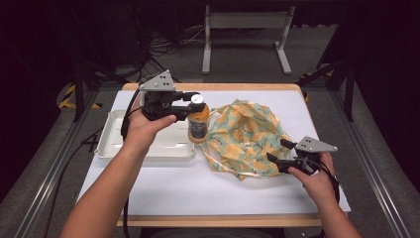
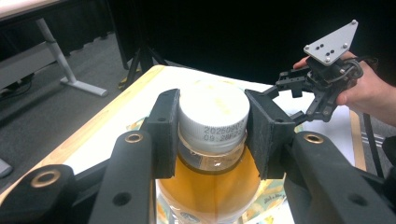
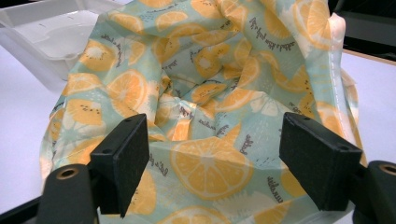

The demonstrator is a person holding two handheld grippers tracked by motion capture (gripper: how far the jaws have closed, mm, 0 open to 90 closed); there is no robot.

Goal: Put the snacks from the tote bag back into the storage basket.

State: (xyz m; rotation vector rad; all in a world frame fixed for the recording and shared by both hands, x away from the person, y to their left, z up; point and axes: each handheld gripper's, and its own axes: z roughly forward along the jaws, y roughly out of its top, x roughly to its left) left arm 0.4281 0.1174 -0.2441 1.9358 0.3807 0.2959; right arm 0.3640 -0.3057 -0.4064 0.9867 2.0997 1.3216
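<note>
Amber liquid fills the bottle (image 1: pixel 199 123), which has a white ribbed cap (image 2: pixel 213 115) and is clamped at the neck by the left gripper (image 1: pixel 194 106). In the left gripper view both black pads press against the cap and neck from either side, so this gripper is pinching the bottle. The bottle hangs upright between the white tray (image 1: pixel 111 142) and the cloth bag (image 1: pixel 246 136), just beside the bag's left edge and over the tray's right end; whether its base touches anything cannot be told.

The bag serves as the landmark: a crumpled piece of pale green fabric printed with orange slices, lying on the white table cover (image 1: pixel 198 188). The tray sits to the left of the bag, its near corner close to the fabric. The right gripper (image 1: pixel 276 150) is at the bag's lower right edge, held by the person's right hand (image 1: pixel 313 182). In the right gripper view its two pads (image 3: pixel 126 161) stand wide apart with the printed fabric lying between and beyond them, and neither pad presses on the cloth. The person's left hand (image 1: pixel 146 126) holds the left gripper above the tray, left of the bag.
</note>
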